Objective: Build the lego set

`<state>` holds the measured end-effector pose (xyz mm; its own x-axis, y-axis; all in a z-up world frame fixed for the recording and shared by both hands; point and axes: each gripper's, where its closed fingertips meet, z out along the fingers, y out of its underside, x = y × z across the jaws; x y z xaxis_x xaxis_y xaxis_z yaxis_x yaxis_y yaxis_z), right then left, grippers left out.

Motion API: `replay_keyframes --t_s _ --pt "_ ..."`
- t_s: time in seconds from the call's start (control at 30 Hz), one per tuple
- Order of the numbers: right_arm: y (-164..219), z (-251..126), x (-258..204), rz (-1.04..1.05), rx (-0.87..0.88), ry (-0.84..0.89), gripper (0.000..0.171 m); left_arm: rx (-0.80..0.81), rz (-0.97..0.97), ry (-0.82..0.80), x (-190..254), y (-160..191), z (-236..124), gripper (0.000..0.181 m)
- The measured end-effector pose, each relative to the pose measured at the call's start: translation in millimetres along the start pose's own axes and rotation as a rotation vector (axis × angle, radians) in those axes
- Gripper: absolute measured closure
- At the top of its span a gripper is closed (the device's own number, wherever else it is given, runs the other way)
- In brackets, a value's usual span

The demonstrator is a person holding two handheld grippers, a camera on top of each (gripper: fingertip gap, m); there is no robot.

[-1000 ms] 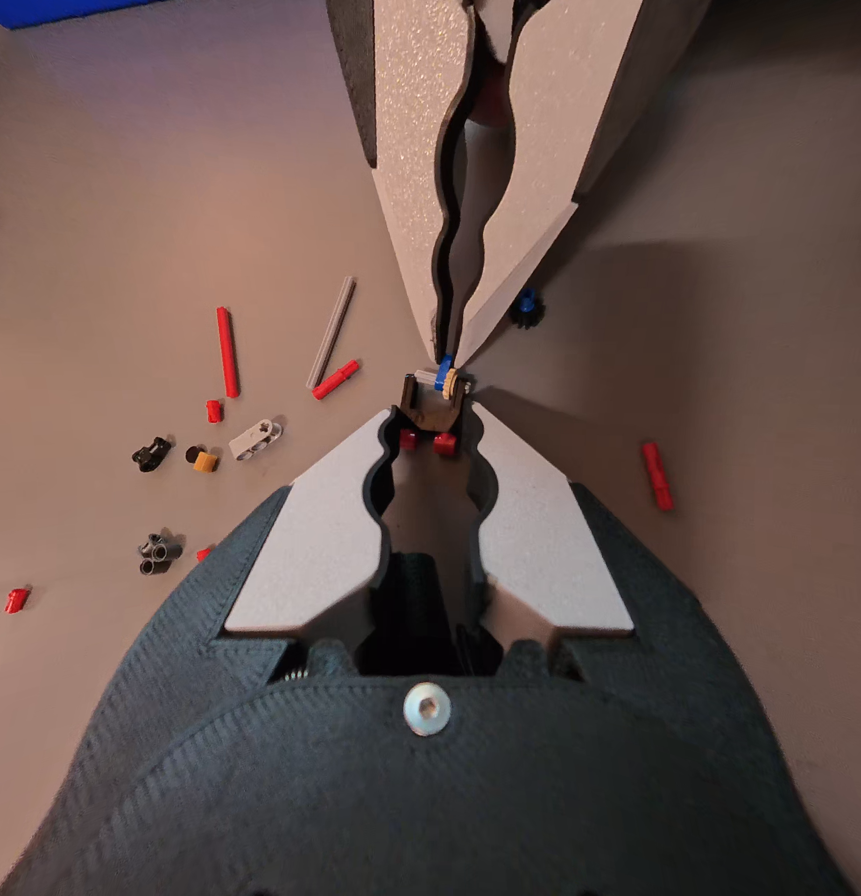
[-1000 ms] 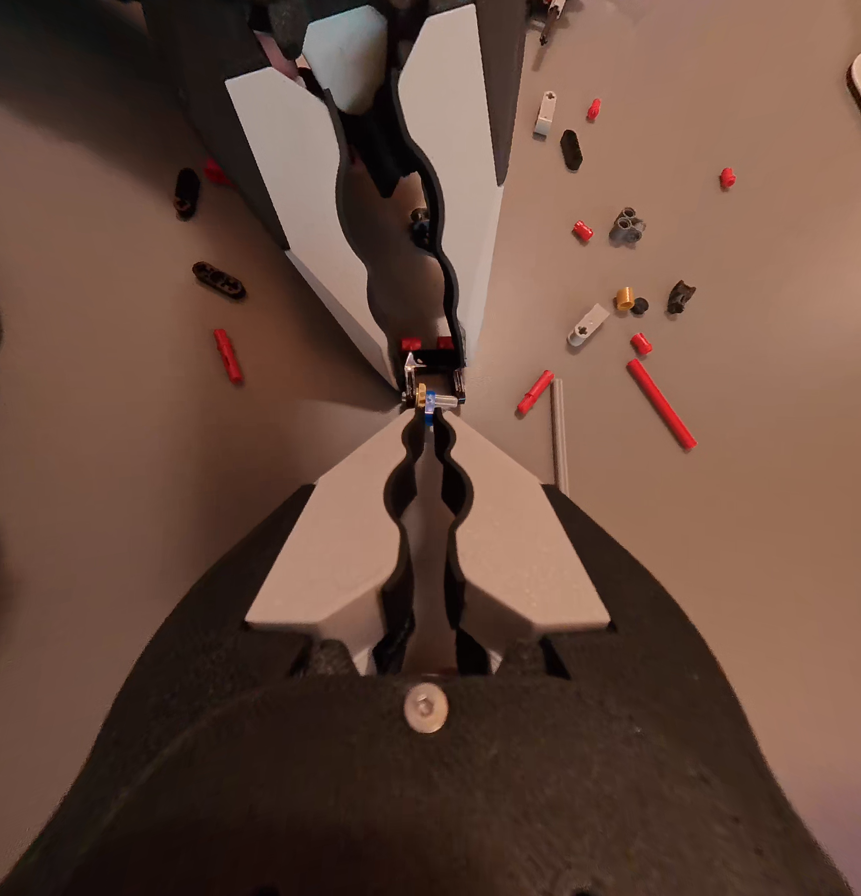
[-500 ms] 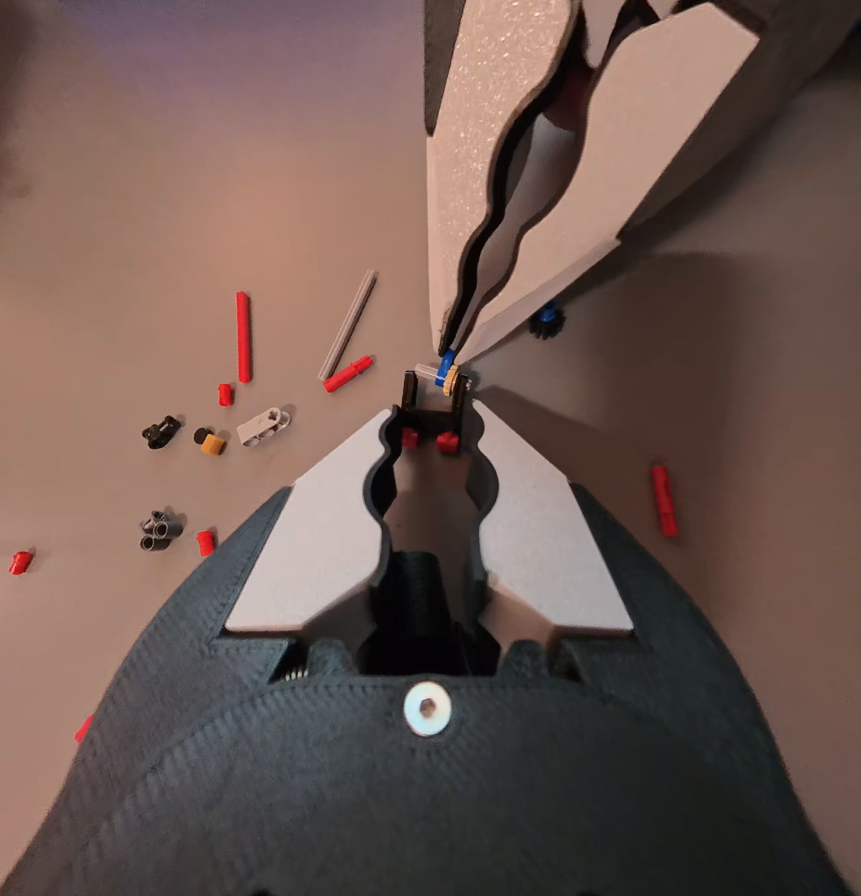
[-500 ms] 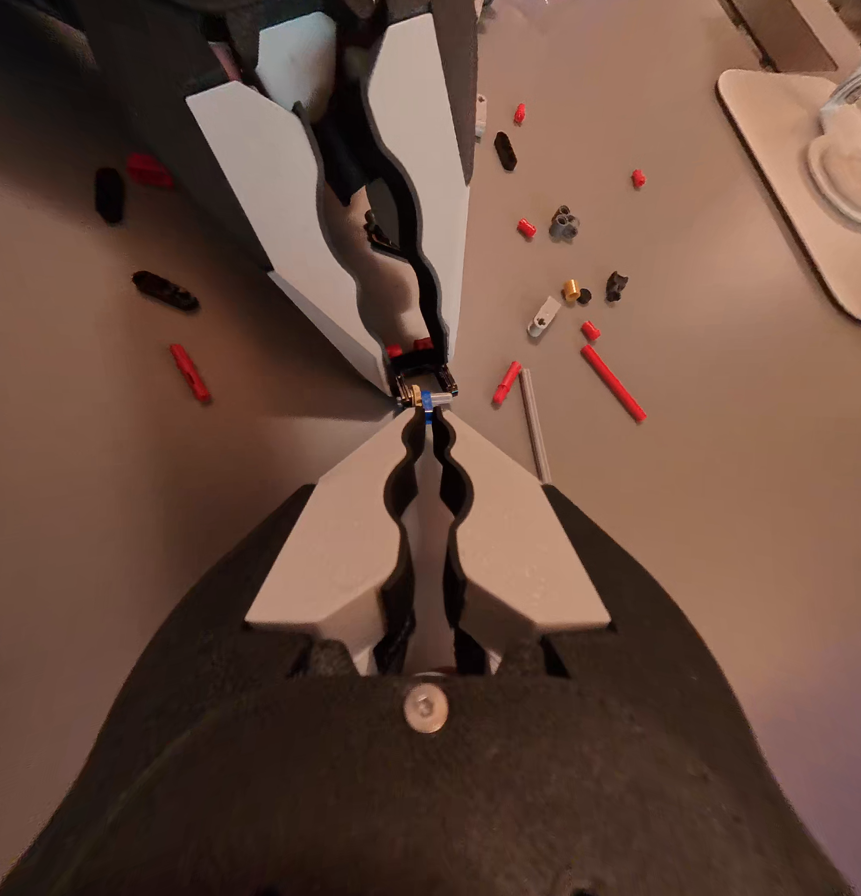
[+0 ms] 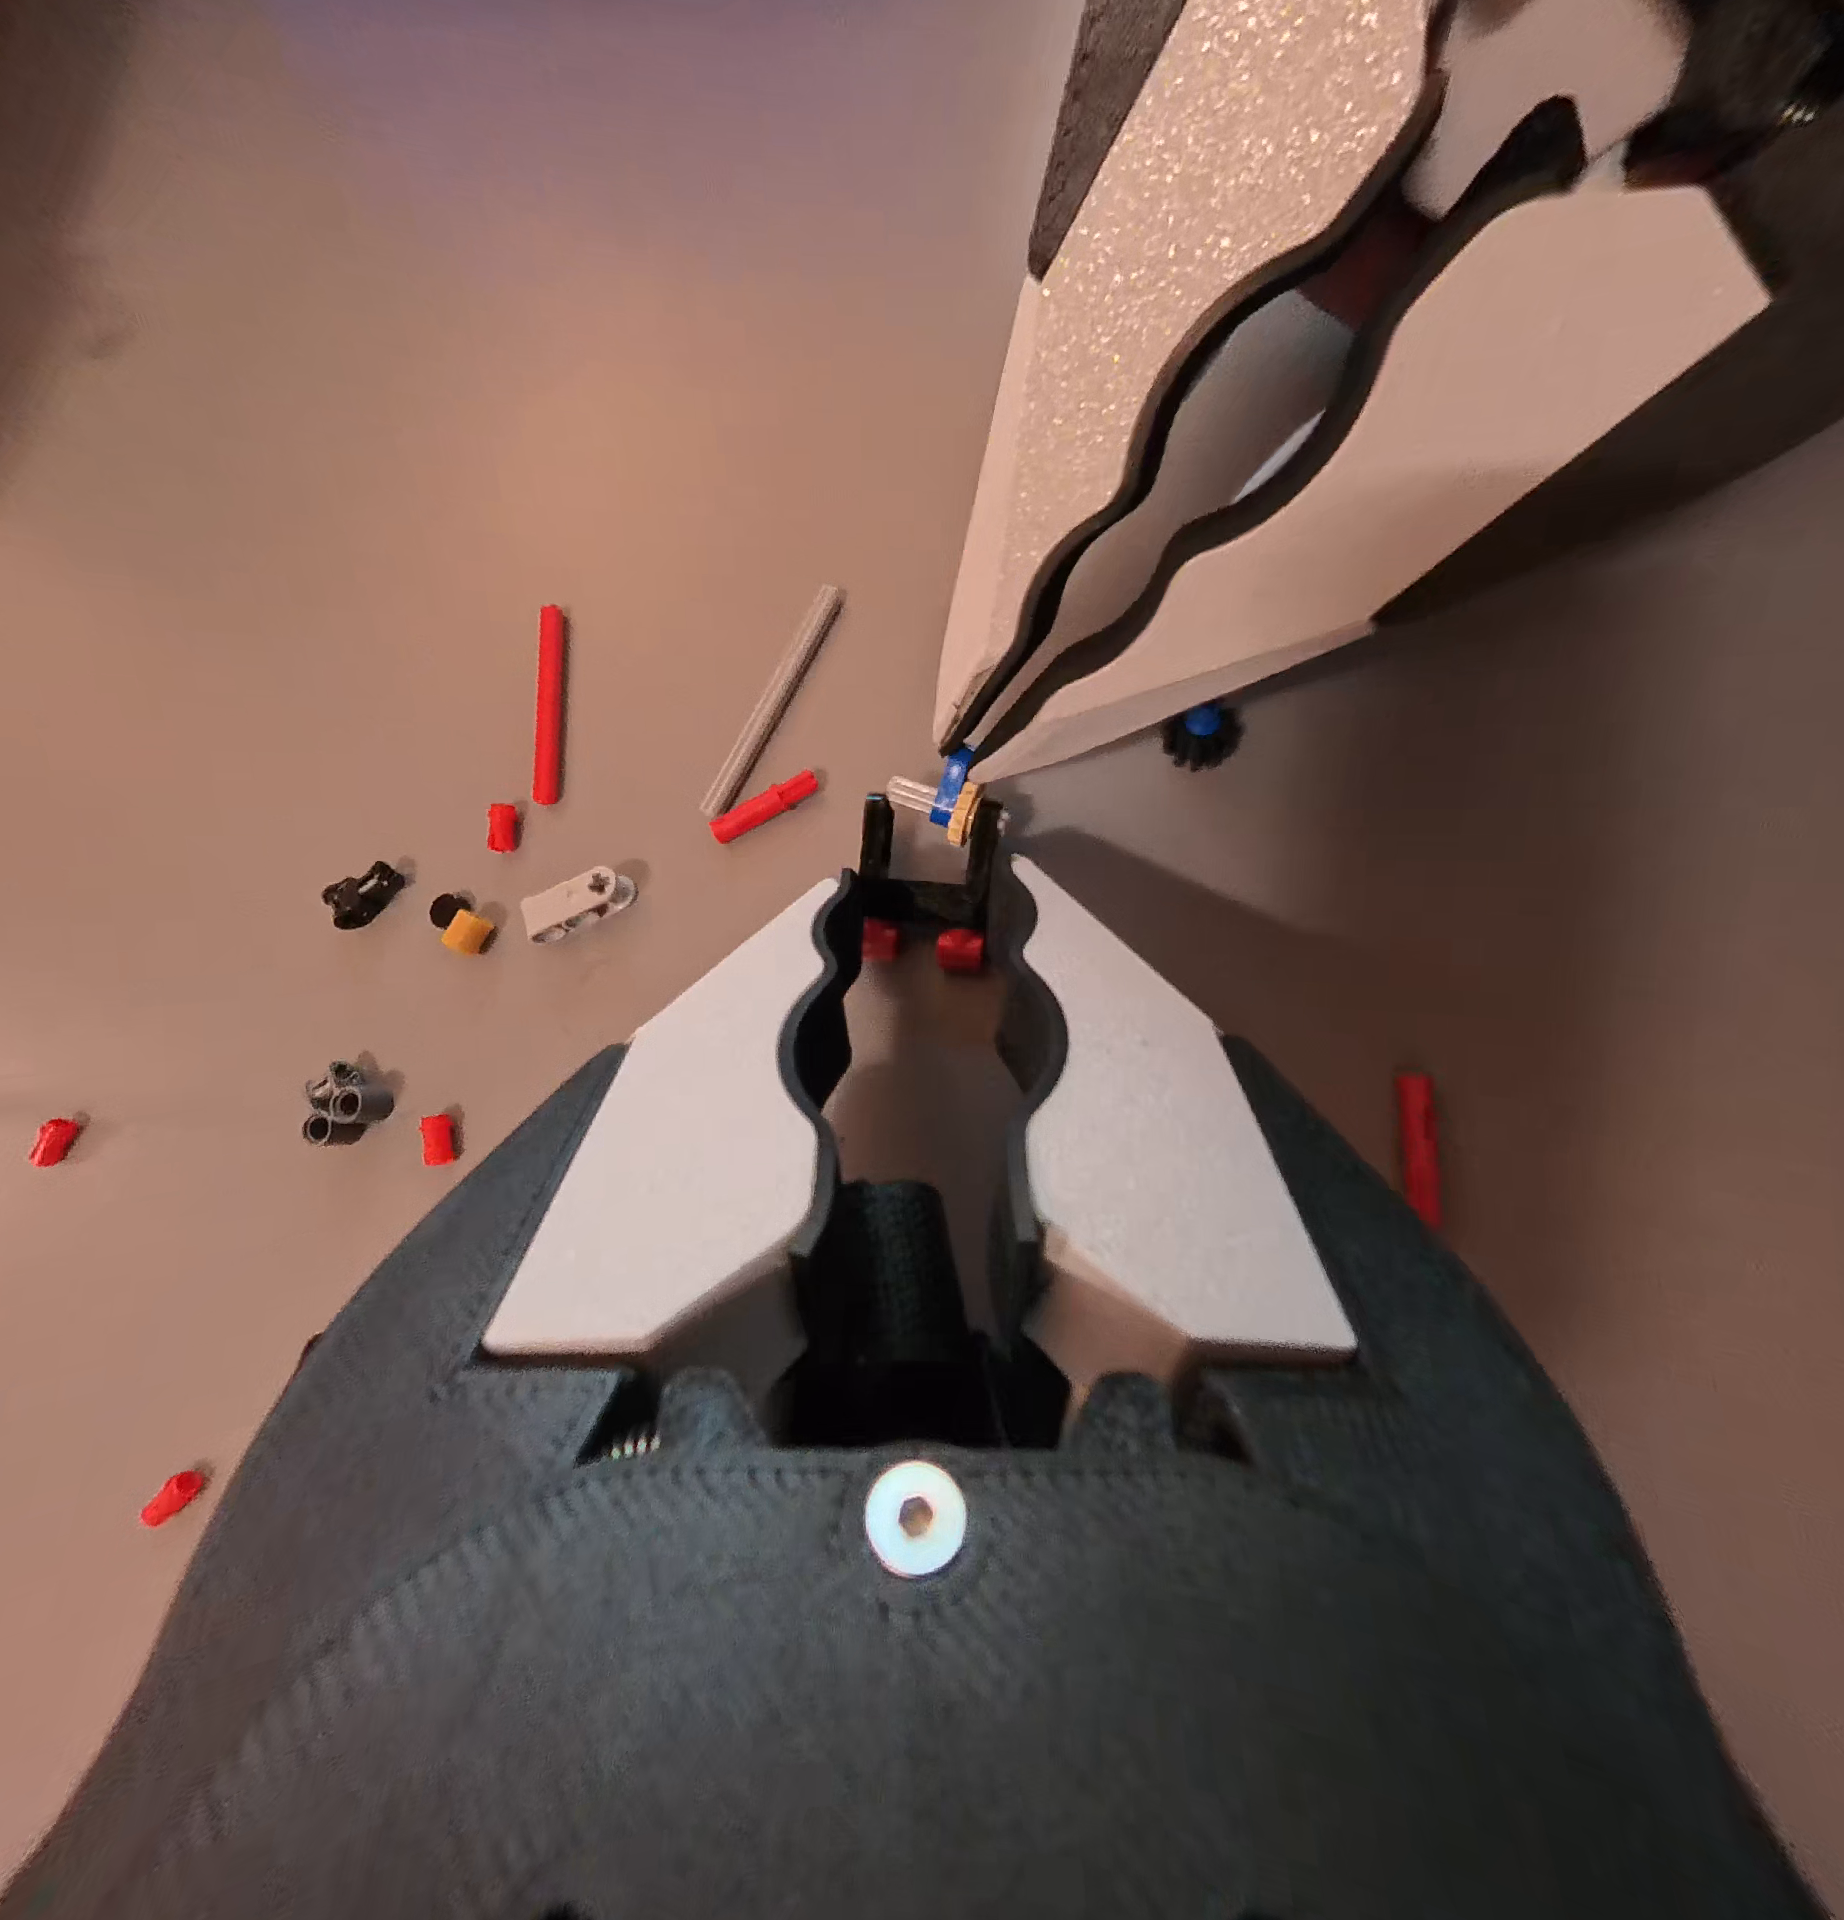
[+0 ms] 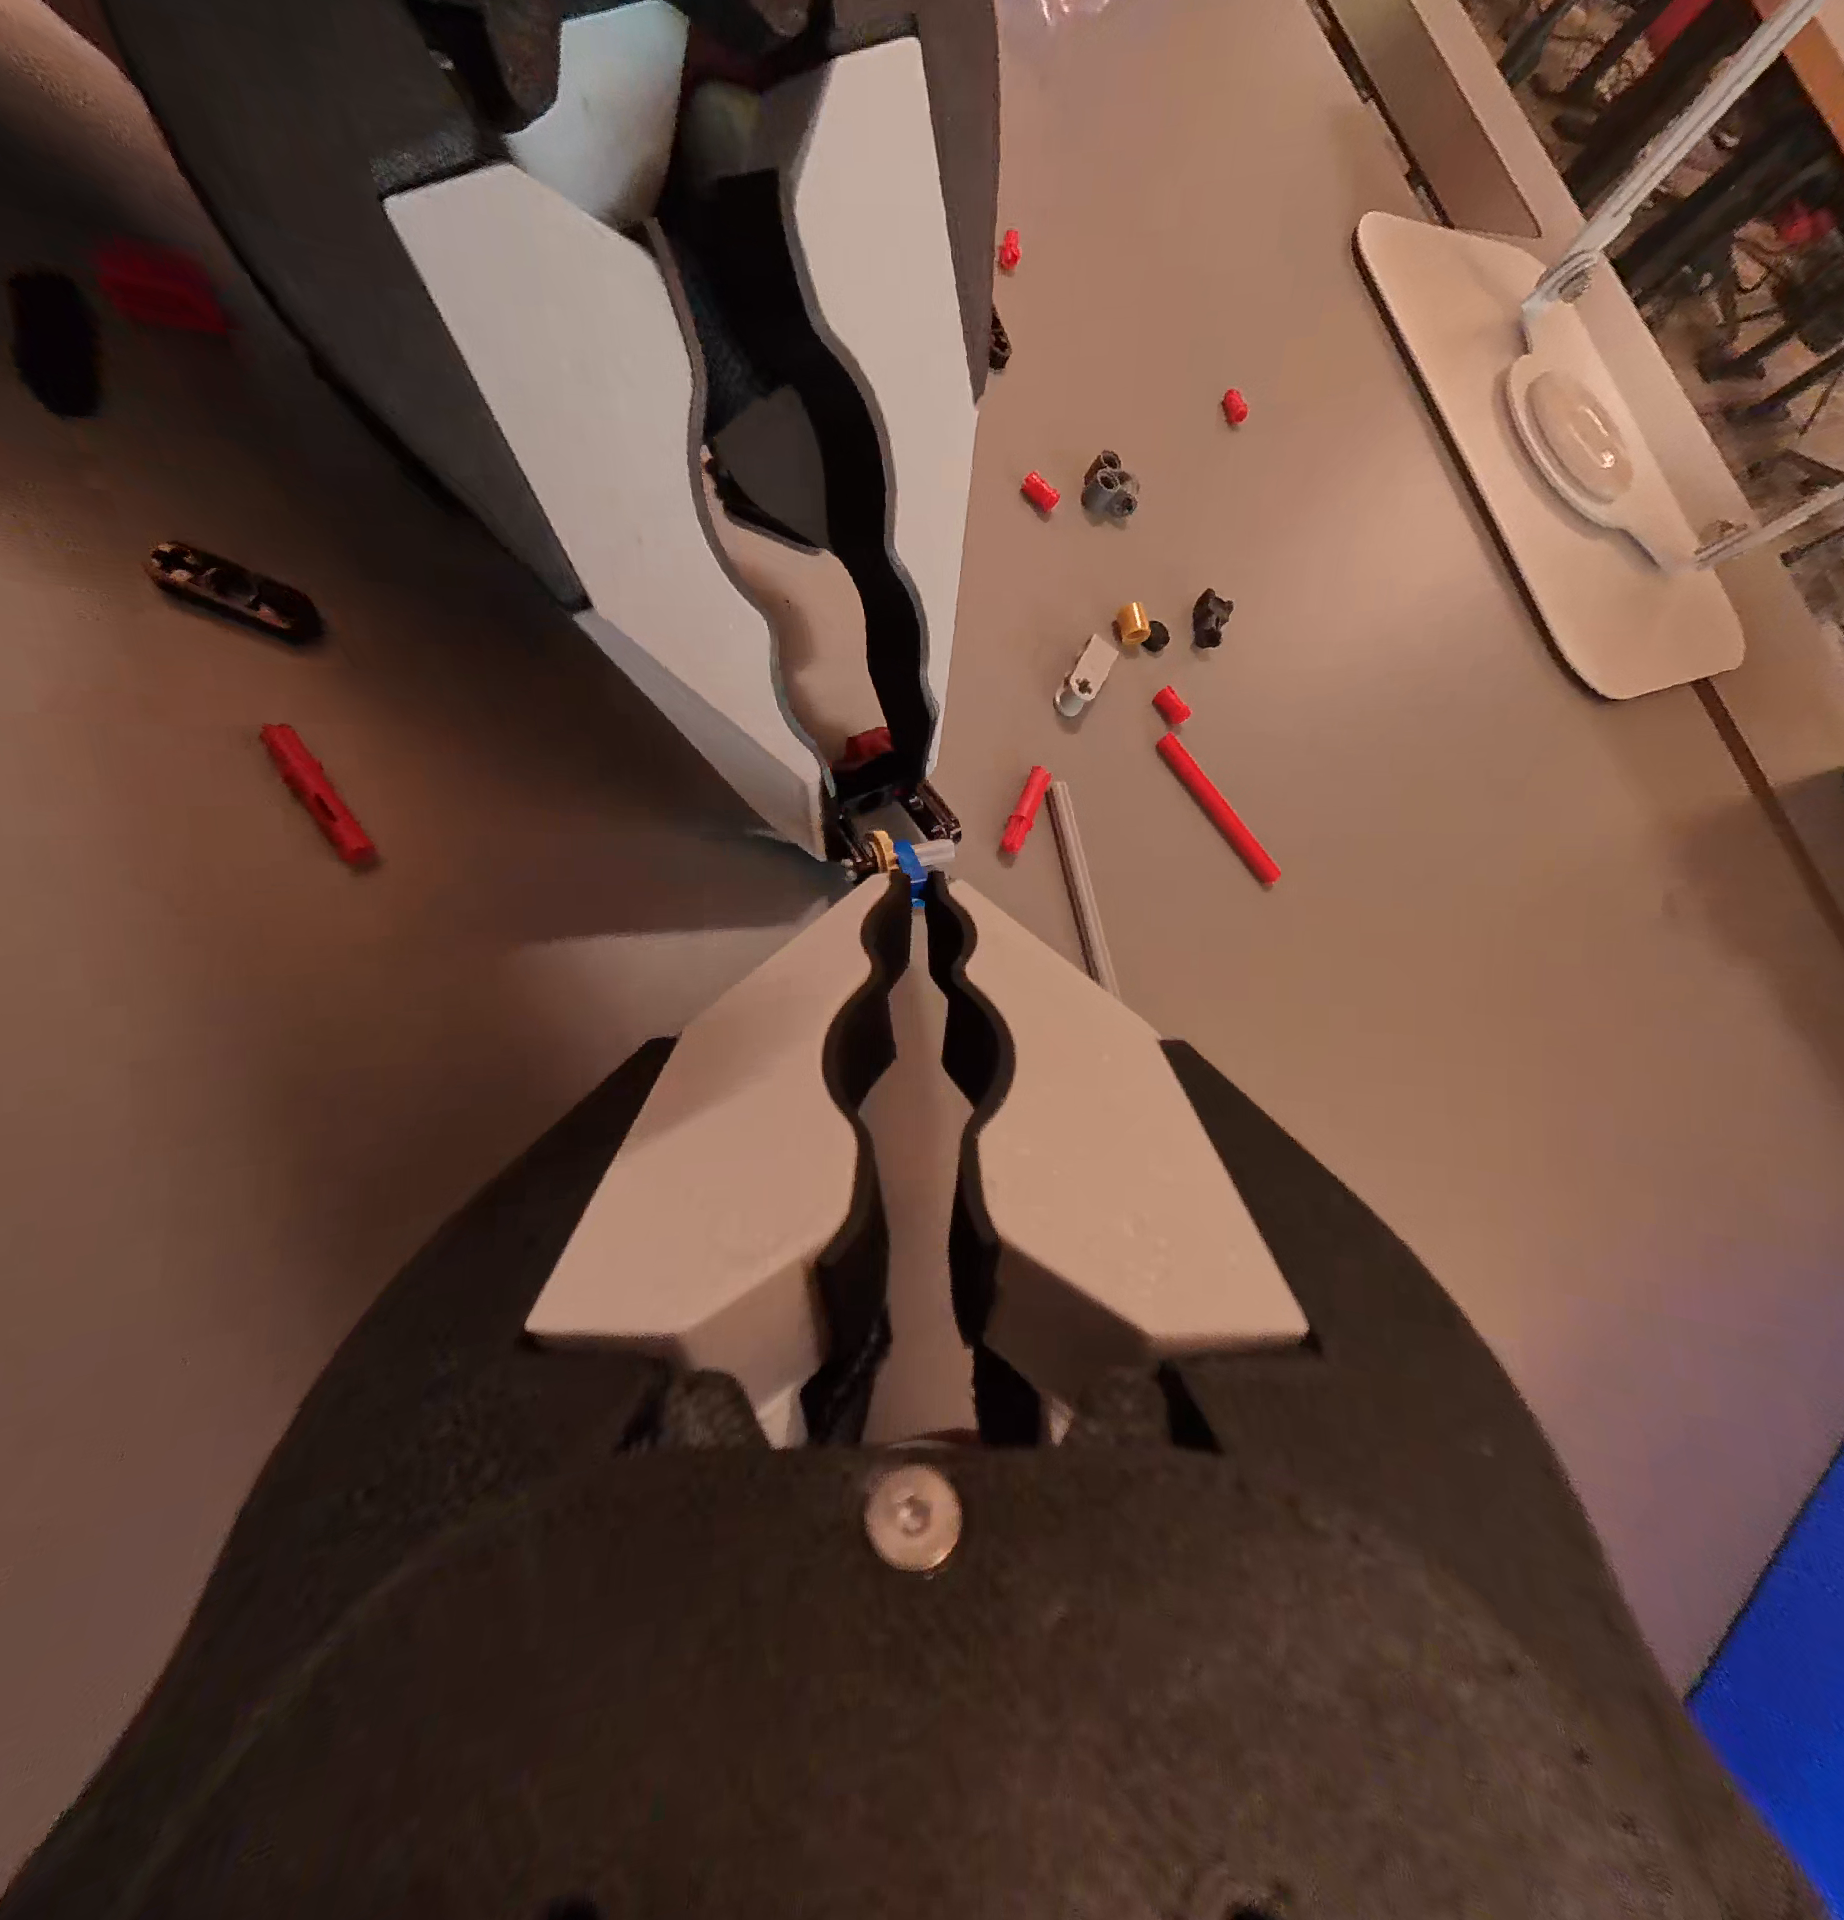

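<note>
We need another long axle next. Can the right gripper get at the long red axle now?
Probably not yet: the right gripper is shut on the blue piece. The long red axle itself lies uncovered.

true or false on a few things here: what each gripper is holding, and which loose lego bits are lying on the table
1. The left gripper is shut on the black U-shaped frame. True.
2. The right gripper is open and holds nothing. False: its fingers are shut on a small blue piece on the grey axle.
3. A tan bush sits on that axle beside the blue piece. True.
4. The long red axle is pinched in a gripper. False: it lies loose on the table.
5. A yellow cylinder lies near a light grey connector. True.
6. The long grey axle stands upright. False: it lies flat.
</note>
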<state>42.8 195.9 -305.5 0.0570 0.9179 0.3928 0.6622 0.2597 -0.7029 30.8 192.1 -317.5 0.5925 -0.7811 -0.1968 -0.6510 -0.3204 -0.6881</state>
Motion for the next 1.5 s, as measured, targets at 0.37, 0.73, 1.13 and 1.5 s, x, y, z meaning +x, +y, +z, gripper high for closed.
replay_keyframes --t_s 0.37,0.73,1.13,1.5 --pt "5 2 7 -0.004 -0.027 0.058 0.171 -0.023 -0.092 -0.064 -3 -2 5 0.158" --pt "4 2 4 0.081 -0.02 -0.057 0.171 -0.049 -0.043 -0.158 -6 -6 4 0.158" --pt "-5 5 21 0.548 0.045 -0.287 0.162 -0.036 0.262 -0.357 -14 -21 -1 0.157" --pt "-17 -1 38 0.686 0.169 -0.273 0.17 0.024 0.463 -0.526 -24 -41 -10 0.158"
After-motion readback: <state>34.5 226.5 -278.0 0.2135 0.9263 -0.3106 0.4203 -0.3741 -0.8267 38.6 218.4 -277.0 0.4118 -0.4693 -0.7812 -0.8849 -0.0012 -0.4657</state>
